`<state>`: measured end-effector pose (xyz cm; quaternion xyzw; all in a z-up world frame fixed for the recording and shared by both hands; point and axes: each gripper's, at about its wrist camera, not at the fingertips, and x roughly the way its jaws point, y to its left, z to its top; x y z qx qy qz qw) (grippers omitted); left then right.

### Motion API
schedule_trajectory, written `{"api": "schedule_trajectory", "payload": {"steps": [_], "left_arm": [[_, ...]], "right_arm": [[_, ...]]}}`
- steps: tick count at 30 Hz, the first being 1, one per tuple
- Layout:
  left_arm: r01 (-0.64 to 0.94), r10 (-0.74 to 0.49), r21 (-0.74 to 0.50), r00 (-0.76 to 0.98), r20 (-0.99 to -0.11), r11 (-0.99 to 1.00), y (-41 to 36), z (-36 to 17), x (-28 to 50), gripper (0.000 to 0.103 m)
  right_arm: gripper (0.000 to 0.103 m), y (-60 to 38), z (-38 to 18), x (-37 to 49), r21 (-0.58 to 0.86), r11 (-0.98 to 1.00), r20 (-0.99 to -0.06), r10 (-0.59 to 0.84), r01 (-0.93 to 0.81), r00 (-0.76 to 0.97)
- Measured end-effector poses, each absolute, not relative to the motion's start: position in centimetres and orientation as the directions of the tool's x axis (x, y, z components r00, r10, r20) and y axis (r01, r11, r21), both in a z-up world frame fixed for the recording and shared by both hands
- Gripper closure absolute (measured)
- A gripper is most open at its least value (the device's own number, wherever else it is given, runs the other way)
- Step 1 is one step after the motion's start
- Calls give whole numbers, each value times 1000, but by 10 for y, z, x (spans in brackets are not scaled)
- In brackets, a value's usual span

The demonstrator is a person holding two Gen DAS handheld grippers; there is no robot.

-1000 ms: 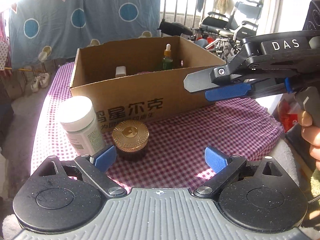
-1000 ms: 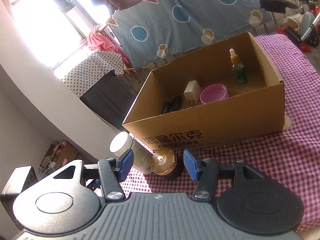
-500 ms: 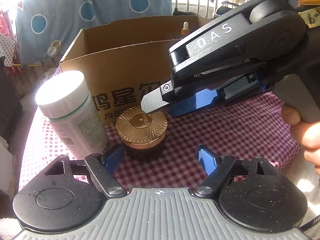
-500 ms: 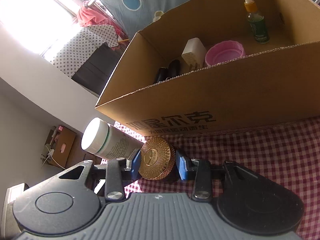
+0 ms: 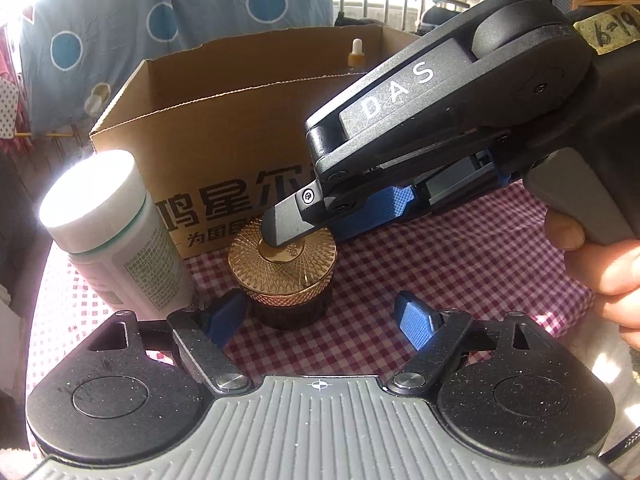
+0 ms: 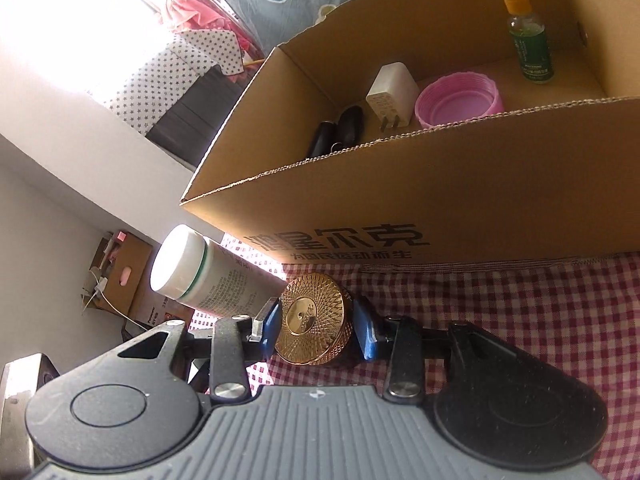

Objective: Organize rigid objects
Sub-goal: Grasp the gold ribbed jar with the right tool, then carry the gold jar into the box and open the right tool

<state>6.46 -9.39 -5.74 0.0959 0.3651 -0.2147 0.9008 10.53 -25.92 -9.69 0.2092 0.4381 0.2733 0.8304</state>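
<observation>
- The right tool (image 6: 314, 330) has come down and in from where it was a second ago, and its blue pads now sit on both sides of the gold jar (image 6: 314, 320). A moment back the jar was just in front of the pads, so this looks like a fresh grip.
- The jar itself hasn't gone anywhere: it's on the checked worktop (image 5: 460, 264), just in front of the box (image 6: 440, 184), middle of the left view.
- My guess is that the next bit is lifting it over the near wall and into the box. Nothing has been lifted so far.
- The left tool (image 5: 320, 314) has narrowed a little but stays well apart, with nothing in it. One pad (image 5: 224, 312) is parked close to the jar's base at lower left, the other (image 5: 416, 320) over bare cloth.
- Already in the box: dropper bottle (image 6: 528, 44) at upper right, pink lid (image 6: 460, 102), white charger (image 6: 390, 98), and a couple of dark things at the left end that I can't identify.
- White bottle (image 6: 208, 276) stands right beside the jar on its left, maybe touching. That's the thing most likely to get knocked when the jar comes up.
- The box's front wall is tall, so the jar needs a decent lift to clear it. The left tool's pad near the base could snag too.
</observation>
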Motion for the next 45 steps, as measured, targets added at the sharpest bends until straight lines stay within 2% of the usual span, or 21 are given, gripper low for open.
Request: {"api": "schedule_trajectory", "payload": {"steps": [14,21,29,39,45], "left_arm": [[616,-434,26,583,-687,787,-142,-53,38,23],[603,-390,80,605,-694,794,-152,-55,44,25],[588,-360,106,617,-700,802,-157,-62,63,45],[568,-392,30,603,-695,822,-149,-57,71,48],[562,-403,35,634,-660,826,-143,-37,60,48]], "right_arm": [[61,-332,-104,59,622,771,-599,582,-139,550],[61,-349,-110,55,633,768,-588,559,-98,585],[62,-340,-115,61,632,769,-594,561,-96,577],[65,-326,-114,59,620,777,-601,559,-108,572],[65,-322,-91,47,600,789,-584,547,-135,600]]}}
